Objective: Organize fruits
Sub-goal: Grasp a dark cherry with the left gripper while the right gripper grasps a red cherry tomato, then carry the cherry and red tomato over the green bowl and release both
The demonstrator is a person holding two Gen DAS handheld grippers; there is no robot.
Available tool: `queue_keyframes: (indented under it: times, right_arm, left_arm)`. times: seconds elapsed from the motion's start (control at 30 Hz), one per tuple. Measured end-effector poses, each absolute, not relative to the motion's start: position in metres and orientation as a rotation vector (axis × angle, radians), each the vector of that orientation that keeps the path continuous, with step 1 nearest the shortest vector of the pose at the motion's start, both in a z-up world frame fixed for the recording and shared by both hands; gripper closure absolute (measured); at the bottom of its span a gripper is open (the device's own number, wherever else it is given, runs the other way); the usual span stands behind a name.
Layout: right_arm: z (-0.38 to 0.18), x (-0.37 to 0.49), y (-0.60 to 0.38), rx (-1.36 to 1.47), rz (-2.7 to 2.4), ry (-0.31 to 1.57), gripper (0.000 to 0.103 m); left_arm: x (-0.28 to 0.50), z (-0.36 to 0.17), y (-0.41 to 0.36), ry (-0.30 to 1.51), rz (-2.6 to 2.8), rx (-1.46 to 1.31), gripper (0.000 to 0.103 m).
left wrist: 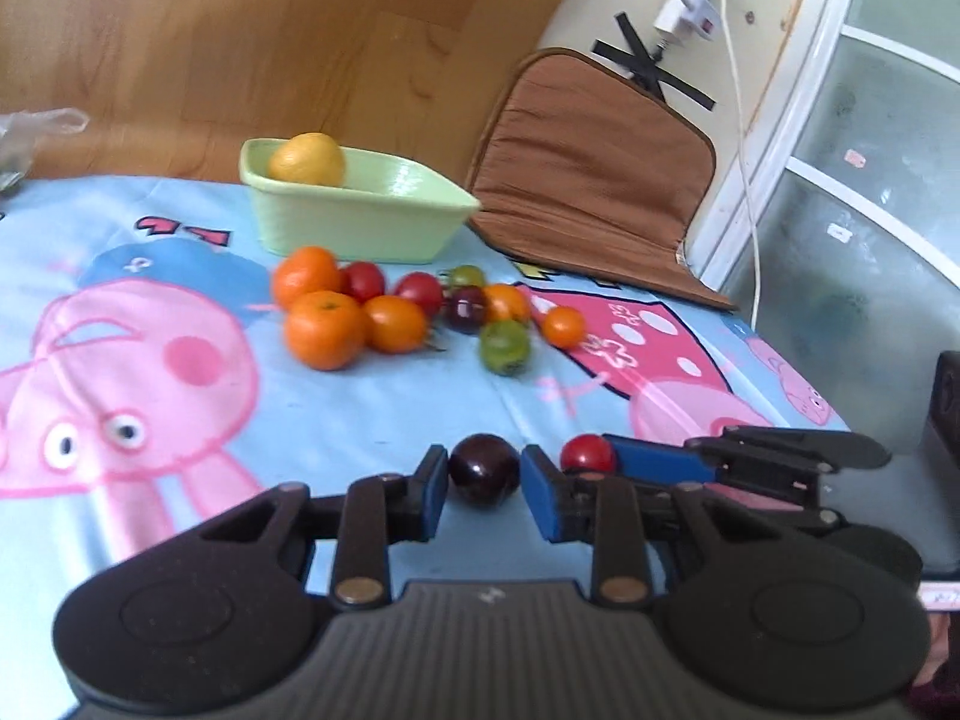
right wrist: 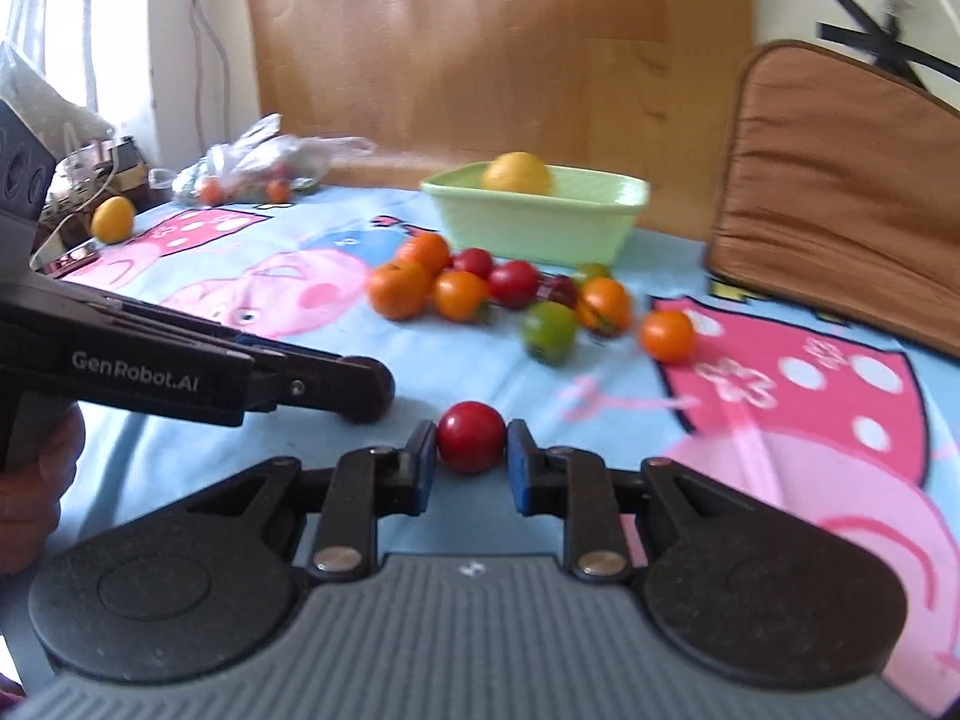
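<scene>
My left gripper (left wrist: 485,471) is shut on a dark purple tomato (left wrist: 483,469), its blue pads pressing both sides. My right gripper (right wrist: 470,441) is shut on a red tomato (right wrist: 470,437); that tomato (left wrist: 587,453) and the right gripper's blue finger also show at the right of the left wrist view. The left gripper (right wrist: 366,387) reaches in from the left of the right wrist view. Beyond both lies a cluster of several orange, red and green fruits (left wrist: 390,315) (right wrist: 480,291) on the cartoon cloth. Behind the cluster stands a pale green basket (left wrist: 360,213) (right wrist: 540,216) holding a yellow lemon (left wrist: 307,159) (right wrist: 517,174).
A brown padded chair back (left wrist: 594,180) (right wrist: 840,192) leans at the table's far right edge. At the far left lie a plastic bag of small fruits (right wrist: 258,171) and a loose lemon (right wrist: 112,219). A wooden board stands behind the table. A person's hand (right wrist: 36,498) grips the left tool.
</scene>
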State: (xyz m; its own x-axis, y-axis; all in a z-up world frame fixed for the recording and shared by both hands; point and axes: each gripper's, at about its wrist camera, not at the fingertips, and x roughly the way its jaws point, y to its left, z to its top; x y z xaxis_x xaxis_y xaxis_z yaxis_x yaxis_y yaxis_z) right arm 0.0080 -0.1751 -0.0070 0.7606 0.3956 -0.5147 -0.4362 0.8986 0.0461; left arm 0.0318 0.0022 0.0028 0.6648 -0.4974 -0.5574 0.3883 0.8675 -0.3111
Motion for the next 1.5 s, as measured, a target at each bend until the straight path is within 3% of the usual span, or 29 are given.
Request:
queue_keyframes:
  times: [0.2,0.27,0.37,0.5,0.53,0.8,1.03,1.23,1.5]
  right_arm:
    - [-0.011,0.003,-0.179,-0.085,0.439,0.529,0.073]
    - [-0.011,0.002,-0.179,-0.084,0.443,0.530,0.070]
    - [-0.011,0.001,-0.179,-0.083,0.447,0.528,0.068]
    - [-0.011,0.001,-0.180,-0.074,0.450,0.528,0.069]
    - [-0.011,0.001,-0.180,-0.070,0.455,0.528,0.073]
    - [0.007,0.013,-0.183,-0.047,0.458,0.433,0.076]
    - [0.032,0.090,-0.179,-0.019,0.452,0.359,0.076]
    - [0.036,0.165,-0.177,0.029,0.424,0.400,0.076]
    - [0.023,0.198,-0.174,0.013,0.414,0.466,0.075]
  left_arm:
    - [0.023,-0.002,-0.014,0.651,-0.450,-0.090,0.073]
    - [0.019,0.000,-0.016,0.632,-0.423,-0.059,0.064]
    - [0.020,0.001,-0.014,0.631,-0.400,-0.042,0.060]
    - [0.027,0.000,-0.015,0.641,-0.400,-0.038,0.063]
    - [0.028,-0.001,-0.016,0.641,-0.405,-0.035,0.073]
    - [0.048,0.027,-0.010,0.593,-0.448,-0.073,0.073]
    - [0.130,0.056,-0.005,0.546,-0.393,-0.092,0.072]
    - [0.206,0.049,0.007,0.609,-0.295,-0.156,0.072]
    - [0.231,0.032,0.013,0.659,-0.229,-0.153,0.070]
